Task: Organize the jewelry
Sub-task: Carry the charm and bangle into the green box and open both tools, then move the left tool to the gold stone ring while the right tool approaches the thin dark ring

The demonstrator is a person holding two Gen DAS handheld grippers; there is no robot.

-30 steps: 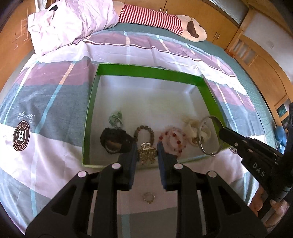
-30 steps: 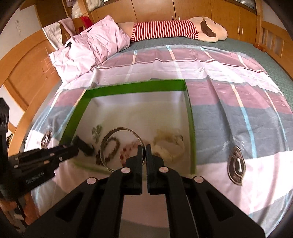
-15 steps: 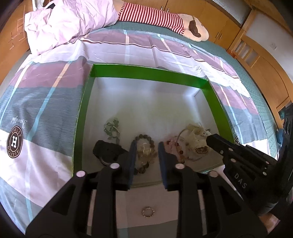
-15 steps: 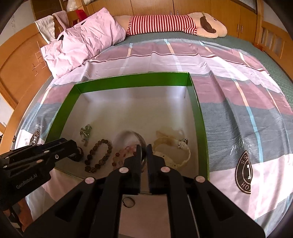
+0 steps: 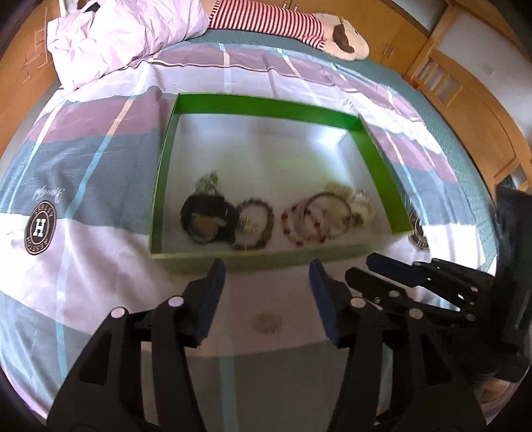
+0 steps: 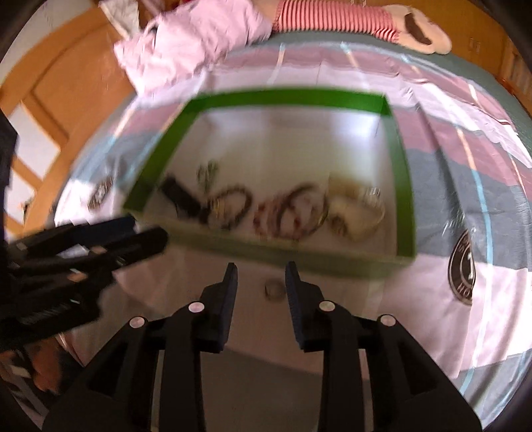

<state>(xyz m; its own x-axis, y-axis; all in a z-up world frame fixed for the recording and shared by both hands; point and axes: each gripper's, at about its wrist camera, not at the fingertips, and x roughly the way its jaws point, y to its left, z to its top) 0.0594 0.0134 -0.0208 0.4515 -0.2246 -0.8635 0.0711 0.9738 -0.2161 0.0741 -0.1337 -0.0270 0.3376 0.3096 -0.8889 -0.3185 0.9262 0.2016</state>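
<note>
A green box (image 5: 266,108) (image 6: 286,98) with a white floor lies on the bed. Inside, along its near side, lie a black watch (image 5: 207,222), a brown bead bracelet (image 5: 256,226), a gold clip (image 5: 246,223), red bead bracelets (image 5: 301,226), a metal bangle (image 5: 329,212) (image 6: 301,212) and a cream piece (image 5: 357,206). A small ring (image 5: 266,323) (image 6: 274,289) lies on the sheet outside the box. My left gripper (image 5: 266,269) is open and empty above that ring. My right gripper (image 6: 261,274) is open and empty, the ring between its fingertips.
The bed has a striped purple, white and teal sheet (image 5: 99,159). A pink pillow (image 5: 123,36) and a red-striped plush toy (image 5: 276,20) lie at the far end. Wooden cabinets (image 5: 465,109) stand on the right. The right gripper's body shows in the left wrist view (image 5: 415,285).
Both grippers opened and pulled back out of the box. The gold clip and the metal bangle now lie inside the box, released. The small ring has not moved.
</note>
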